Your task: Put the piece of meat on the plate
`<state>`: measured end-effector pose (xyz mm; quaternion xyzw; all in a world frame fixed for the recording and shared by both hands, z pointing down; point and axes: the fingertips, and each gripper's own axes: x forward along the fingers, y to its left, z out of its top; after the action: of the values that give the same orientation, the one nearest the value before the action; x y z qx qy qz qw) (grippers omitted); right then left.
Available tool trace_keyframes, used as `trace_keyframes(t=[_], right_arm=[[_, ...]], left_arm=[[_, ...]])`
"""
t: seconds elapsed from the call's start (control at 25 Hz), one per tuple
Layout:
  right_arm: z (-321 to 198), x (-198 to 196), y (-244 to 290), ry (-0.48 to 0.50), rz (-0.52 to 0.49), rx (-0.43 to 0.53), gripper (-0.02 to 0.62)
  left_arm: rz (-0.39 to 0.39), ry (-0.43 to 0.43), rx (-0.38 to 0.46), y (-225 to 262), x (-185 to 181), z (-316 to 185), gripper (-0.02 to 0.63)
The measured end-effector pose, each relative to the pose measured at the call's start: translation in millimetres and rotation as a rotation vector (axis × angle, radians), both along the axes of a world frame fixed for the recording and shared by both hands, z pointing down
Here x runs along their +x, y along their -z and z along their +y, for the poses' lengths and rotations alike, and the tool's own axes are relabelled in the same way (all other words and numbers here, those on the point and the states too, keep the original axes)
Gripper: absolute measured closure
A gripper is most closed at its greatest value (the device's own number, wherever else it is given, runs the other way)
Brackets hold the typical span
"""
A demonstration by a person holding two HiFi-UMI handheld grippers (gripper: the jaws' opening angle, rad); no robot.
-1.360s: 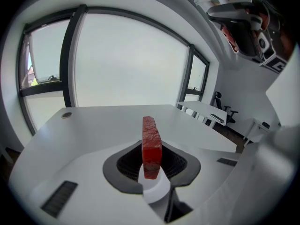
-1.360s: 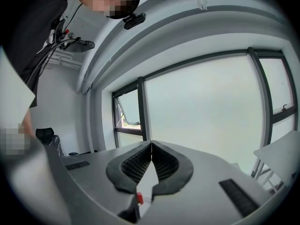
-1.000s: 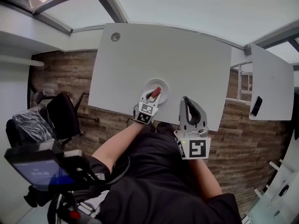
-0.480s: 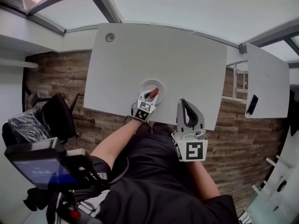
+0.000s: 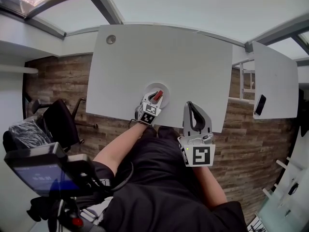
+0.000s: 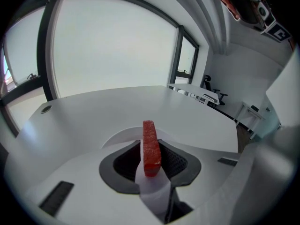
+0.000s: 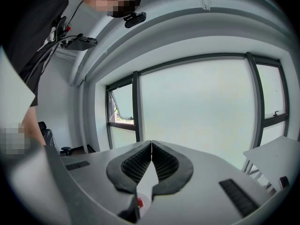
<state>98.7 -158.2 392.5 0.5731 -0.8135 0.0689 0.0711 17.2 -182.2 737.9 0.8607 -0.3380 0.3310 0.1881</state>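
Note:
A red piece of meat (image 5: 158,95) stands on edge between the jaws of my left gripper (image 5: 155,99), which is shut on it. It hangs over the white plate (image 5: 157,85) near the front edge of the white table (image 5: 164,57). In the left gripper view the meat (image 6: 151,146) is pinched between the black pads (image 6: 176,162), and the plate rim (image 6: 199,141) curves behind it. My right gripper (image 5: 192,106) is to the right of the plate over the table's edge. It is shut and empty, its tips touching (image 7: 151,143).
A second white table (image 5: 275,76) at the right carries a dark phone (image 5: 260,105). A round cable hole (image 5: 111,39) marks the main table's far left corner. A black office chair (image 5: 60,122) stands on the wood floor at the left.
Only the head view has shifted slightly. Both grippers keep their places, and the meat stays in the left jaws over the plate.

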Motion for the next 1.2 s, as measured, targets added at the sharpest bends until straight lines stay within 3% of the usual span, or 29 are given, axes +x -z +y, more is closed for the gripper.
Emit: trace_keyframes(t=[0.52,0.72,0.96,1.2], right_arm=[[4,-5,-6,0.015,0.009,-0.009,0.588],[3,-6,-6,0.018,0.009,-0.002,0.589],[3,-6,-9,0.02,0.007,-0.006,0.589],[3,-6,-10,0.026,0.011,-0.007,0.589]], left_arm=[[0.029,0.116,-0.006,1,-14,-11,0.509],[0.018,0.122,-0.017,0,-19,-12,0.507],[0.004,0.112,-0.018,-4,-22,-12,0.443],[-0.061,0.064,-0.057,-13,-22,-7,0.426]])
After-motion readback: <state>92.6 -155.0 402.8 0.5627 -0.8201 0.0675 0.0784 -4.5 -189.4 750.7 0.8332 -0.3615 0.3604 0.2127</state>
